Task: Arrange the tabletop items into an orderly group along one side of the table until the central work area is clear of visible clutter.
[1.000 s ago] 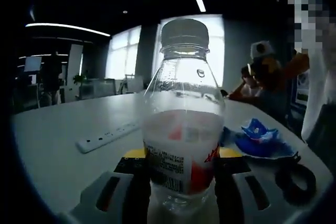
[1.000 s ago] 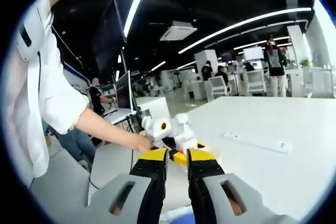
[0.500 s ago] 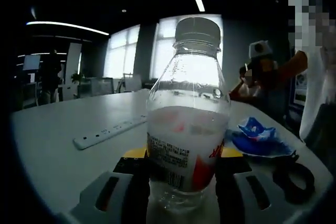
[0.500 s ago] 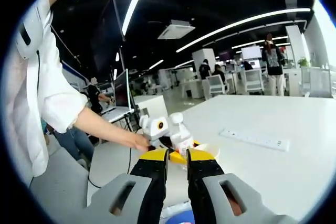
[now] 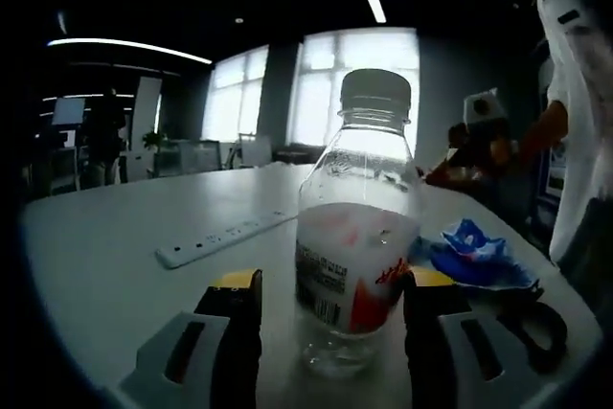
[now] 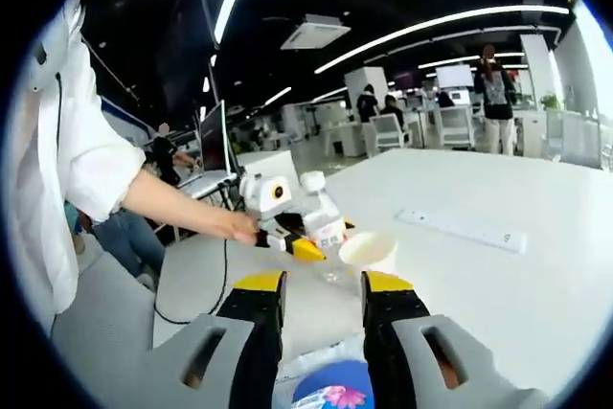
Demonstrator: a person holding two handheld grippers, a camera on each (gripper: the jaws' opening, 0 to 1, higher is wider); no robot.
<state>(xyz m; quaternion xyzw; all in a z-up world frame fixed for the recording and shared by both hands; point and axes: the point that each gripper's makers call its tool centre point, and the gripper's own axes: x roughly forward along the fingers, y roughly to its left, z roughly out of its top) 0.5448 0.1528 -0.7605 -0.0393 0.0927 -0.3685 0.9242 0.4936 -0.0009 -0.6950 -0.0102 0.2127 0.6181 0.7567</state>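
The clear plastic water bottle [image 5: 356, 237], dark-capped and red-labelled, stands upright on the white table [image 5: 96, 265] between the left gripper [image 5: 330, 308]'s parted jaws, apparently unclamped. A crumpled blue wrapper [image 5: 474, 254] lies beside it, a white power strip [image 5: 222, 238] beyond. The right gripper [image 6: 321, 308], jaws apart on nothing, faces a white cup [image 6: 370, 252].

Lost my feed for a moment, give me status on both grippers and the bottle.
Left gripper open, jaws either side of the bottle, which stands upright on the table. Right gripper open, empty. Power strip and blue wrapper nearby.
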